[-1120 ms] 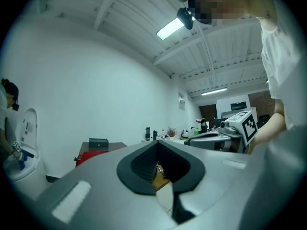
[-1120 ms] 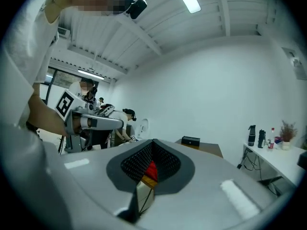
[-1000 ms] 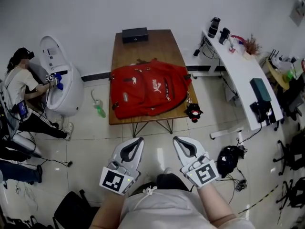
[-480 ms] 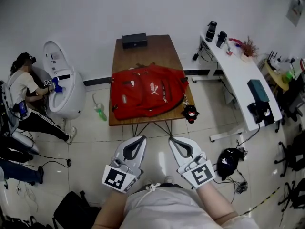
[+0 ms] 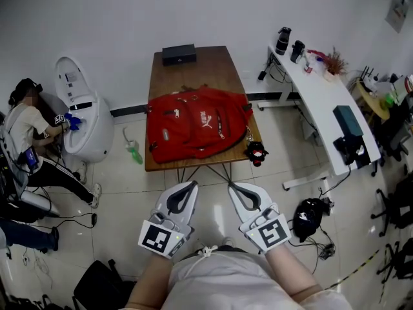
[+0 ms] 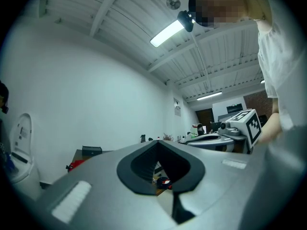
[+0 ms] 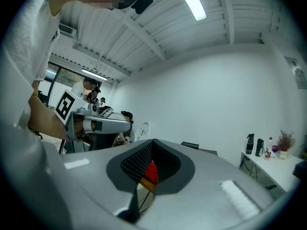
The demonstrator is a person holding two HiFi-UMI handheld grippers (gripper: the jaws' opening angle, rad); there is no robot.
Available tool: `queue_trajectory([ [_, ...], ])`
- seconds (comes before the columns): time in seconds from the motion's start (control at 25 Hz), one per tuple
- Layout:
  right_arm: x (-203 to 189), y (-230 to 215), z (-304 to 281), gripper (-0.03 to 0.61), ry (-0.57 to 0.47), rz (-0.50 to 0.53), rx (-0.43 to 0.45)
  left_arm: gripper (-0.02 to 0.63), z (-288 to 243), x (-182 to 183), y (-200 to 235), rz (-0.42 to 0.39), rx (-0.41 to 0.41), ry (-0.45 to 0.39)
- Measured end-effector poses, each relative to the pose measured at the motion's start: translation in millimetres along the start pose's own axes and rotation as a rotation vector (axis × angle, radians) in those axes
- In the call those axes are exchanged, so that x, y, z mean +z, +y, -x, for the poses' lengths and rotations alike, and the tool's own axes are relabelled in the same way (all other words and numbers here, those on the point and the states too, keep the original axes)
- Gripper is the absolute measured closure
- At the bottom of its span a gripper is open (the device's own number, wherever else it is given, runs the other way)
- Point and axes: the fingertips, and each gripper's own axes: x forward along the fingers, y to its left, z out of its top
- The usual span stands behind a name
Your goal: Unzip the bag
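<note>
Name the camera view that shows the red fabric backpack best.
Head view: the whole red fabric backpack lies flat on the wooden table. The left gripper view catches only a red sliver; the right, a small patch.

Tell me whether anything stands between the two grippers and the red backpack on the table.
Nothing visible does. The left gripper and right gripper, both shut and empty, are short of the wooden table; only floor lies between them and the red backpack on it. A small black-and-red thing is at the table's right corner, aside.
</note>
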Motion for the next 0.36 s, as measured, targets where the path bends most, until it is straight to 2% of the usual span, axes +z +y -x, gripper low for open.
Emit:
queue_trajectory([
  [0.36,-4.9,0.9,-14.7,0.572,0.049,0.015,-0.014,0.607,-1.4,-6.0,8.2,0.014,-0.011,0.013],
])
